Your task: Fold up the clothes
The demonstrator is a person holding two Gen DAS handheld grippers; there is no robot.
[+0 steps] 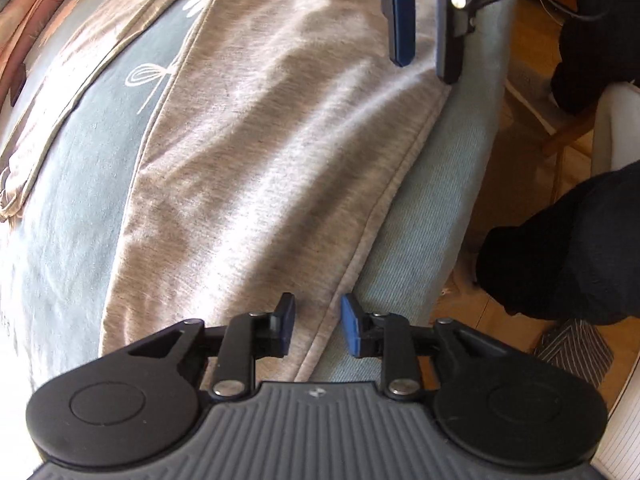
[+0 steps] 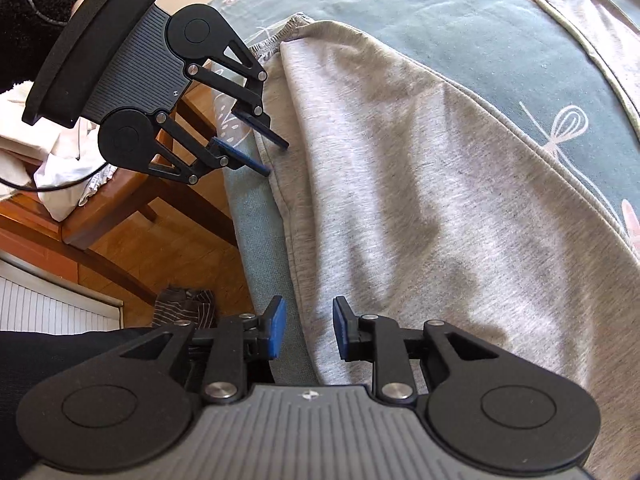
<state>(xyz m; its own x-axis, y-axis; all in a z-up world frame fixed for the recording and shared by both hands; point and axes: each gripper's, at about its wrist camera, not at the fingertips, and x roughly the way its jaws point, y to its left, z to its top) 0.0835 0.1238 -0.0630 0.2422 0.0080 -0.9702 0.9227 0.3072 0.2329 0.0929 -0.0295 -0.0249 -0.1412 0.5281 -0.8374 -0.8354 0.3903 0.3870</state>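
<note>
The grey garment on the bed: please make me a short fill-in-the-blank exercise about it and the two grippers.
1. The grey garment lies on a blue bedsheet printed with ____ drawings.
2. The jaws of both the left gripper and the right gripper are ____.
3. Both grippers are at the garment's edge nearest the bed's ____.
4. On the wooden floor lies a ____ cloth.

Missing words: white; open; side; striped

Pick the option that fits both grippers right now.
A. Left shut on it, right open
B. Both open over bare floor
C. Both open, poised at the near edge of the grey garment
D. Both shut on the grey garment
C: the left gripper and the right gripper each show a clear gap between the blue pads, at the grey garment edge.
</note>
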